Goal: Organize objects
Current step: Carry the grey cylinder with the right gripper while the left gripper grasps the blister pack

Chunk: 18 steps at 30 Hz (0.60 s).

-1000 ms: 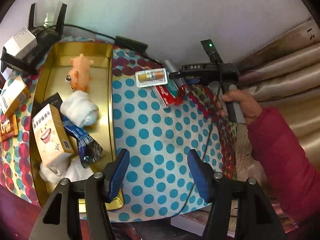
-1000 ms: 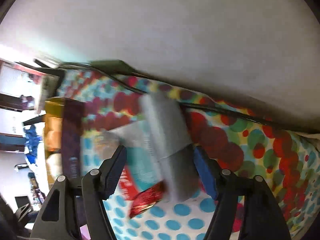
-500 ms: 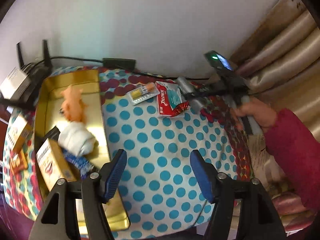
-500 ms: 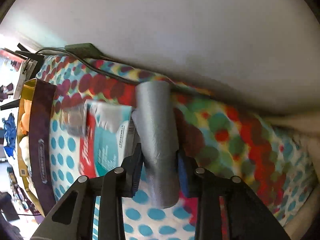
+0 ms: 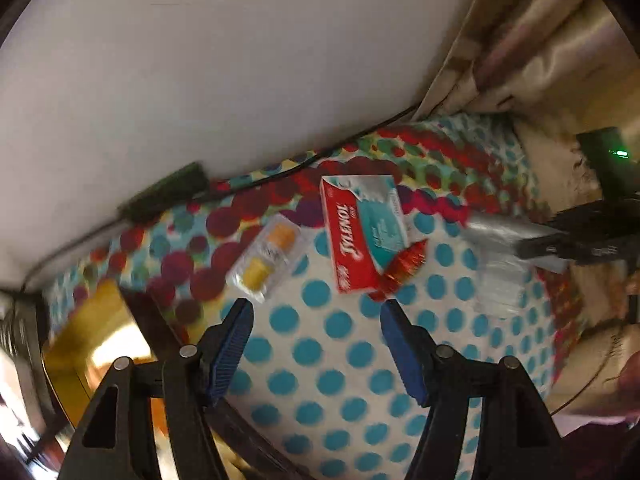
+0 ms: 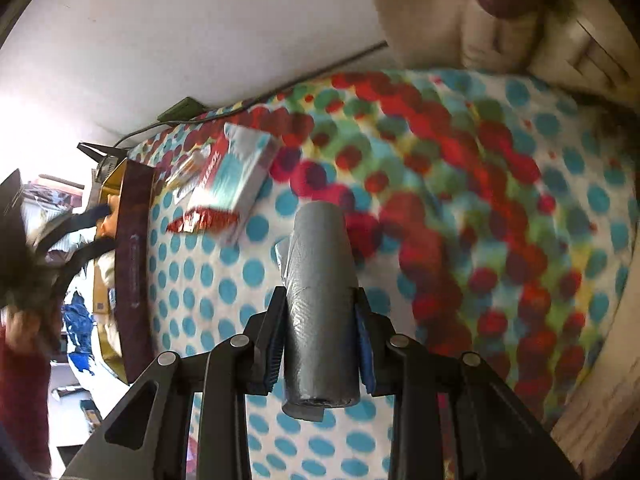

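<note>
Polka-dot cloth [image 5: 340, 360] with blue and red spots covers the table, pushed up against a plain white wall. From the left wrist view, the left gripper [image 5: 316, 344] is held wide apart over bare cloth, nothing between the blue pads. Just beyond it a red and teal cardboard Tylenol box [image 5: 360, 236] is seen lying flat, a shiny red foil wrapper [image 5: 404, 264] touching its near corner and a clear blister pack with yellow and orange capsules [image 5: 268, 256] just beside it. A corner of the gold metal tray [image 5: 84, 336] is caught at the left edge.

From the right wrist view, the right gripper [image 6: 320, 340] is clamped on a grey roll of plastic bags [image 6: 320, 300], which is carried clear above the cloth. The tray is seen at the far left with several things already in it, though blurred. So the sorting looks partly done: the roll is in hand, while box, wrapper and blister pack are left on the cloth to be collected.
</note>
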Each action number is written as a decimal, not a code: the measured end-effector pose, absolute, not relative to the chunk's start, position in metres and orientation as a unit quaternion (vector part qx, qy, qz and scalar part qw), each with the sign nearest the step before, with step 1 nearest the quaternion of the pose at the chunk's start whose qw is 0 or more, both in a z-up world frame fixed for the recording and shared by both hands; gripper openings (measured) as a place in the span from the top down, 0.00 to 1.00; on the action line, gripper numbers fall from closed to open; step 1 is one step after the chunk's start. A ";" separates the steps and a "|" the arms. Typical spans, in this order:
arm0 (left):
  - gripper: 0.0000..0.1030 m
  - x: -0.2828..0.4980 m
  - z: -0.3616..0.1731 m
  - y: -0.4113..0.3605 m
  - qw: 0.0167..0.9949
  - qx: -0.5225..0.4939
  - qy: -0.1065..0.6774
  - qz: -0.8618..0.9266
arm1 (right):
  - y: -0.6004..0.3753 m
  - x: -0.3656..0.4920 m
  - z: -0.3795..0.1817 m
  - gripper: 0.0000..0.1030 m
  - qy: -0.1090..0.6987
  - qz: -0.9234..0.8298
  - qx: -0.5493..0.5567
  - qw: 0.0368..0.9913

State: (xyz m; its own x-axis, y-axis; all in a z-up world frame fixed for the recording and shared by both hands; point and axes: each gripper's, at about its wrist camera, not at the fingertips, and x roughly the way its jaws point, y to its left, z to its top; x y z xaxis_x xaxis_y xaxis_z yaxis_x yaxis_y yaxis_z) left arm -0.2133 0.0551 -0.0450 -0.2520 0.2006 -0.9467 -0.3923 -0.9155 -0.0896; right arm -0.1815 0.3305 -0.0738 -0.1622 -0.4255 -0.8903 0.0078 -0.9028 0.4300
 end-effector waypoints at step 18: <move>0.34 -0.283 -0.116 0.053 0.182 -0.647 0.122 0.730 | 0.352 -0.150 -0.069 0.72 -0.198 -0.749 0.617 0.140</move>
State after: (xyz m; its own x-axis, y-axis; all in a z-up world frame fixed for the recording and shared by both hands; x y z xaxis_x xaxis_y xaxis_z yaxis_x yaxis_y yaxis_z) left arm -0.2825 0.0533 -0.1157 -0.0953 0.1079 -0.9896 -0.4243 -0.9037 -0.0577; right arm -0.1501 0.3516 -0.0691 -0.1993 -0.4546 -0.8681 -0.0350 -0.8820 0.4700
